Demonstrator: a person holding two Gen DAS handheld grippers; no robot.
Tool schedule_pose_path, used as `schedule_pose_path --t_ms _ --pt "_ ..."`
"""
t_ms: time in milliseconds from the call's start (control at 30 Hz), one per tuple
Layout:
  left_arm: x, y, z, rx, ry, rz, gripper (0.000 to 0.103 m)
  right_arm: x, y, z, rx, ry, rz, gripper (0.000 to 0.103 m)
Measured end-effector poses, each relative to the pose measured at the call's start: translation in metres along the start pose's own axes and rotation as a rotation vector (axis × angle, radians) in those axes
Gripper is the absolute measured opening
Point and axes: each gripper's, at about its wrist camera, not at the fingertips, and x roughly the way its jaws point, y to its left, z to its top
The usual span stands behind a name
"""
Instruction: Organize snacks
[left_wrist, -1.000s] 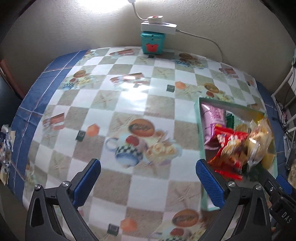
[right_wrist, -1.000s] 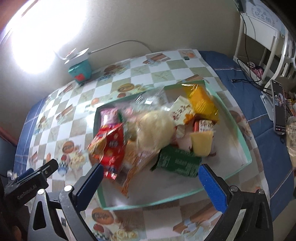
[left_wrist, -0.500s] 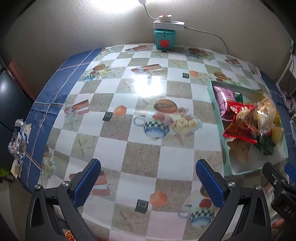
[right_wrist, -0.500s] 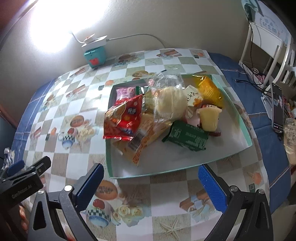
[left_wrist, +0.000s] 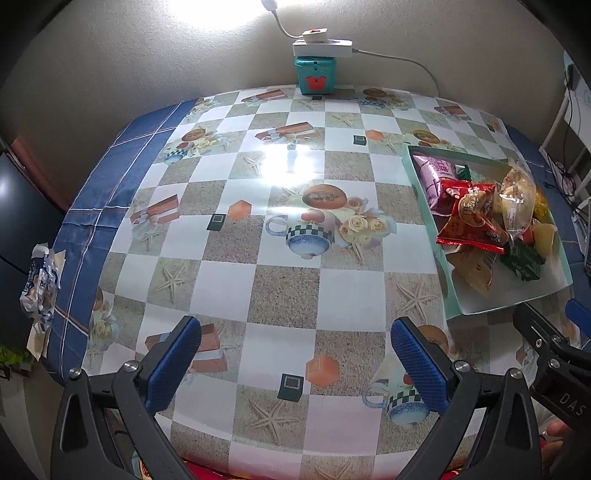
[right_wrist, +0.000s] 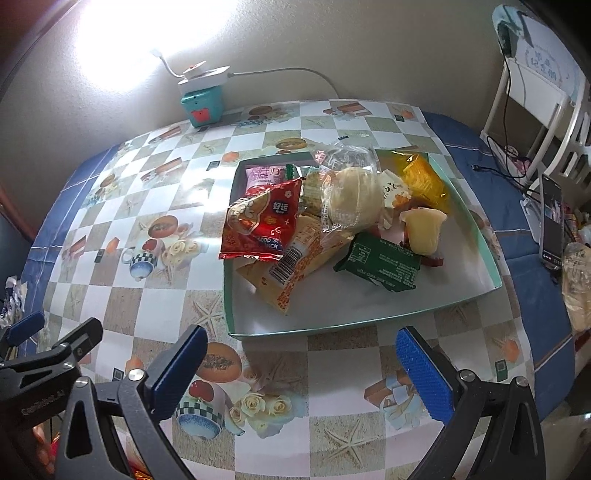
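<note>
Both grippers spread wide and empty above the table, left gripper (left_wrist: 295, 354), right gripper (right_wrist: 303, 363), green tray (right_wrist: 369, 326) heaped with snacks, red packet (right_wrist: 264, 221) reading "GOOD LUCK", green packet (right_wrist: 380, 264).

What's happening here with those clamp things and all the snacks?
A person holds a two-finger gripper in each hand above a checkered table. Both the left gripper and right gripper are open and empty. The snacks, including a red packet and a green packet, lie piled in a shallow tray, untouched.
</note>
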Motion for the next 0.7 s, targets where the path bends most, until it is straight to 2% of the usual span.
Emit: schedule_pose_path --t_ms 700 --pt "0.014 0.017 0.004 -0.029 0.045 0.001 0.102 0.004 0.010 0.004 -0.052 -0.006 0.000 0.103"
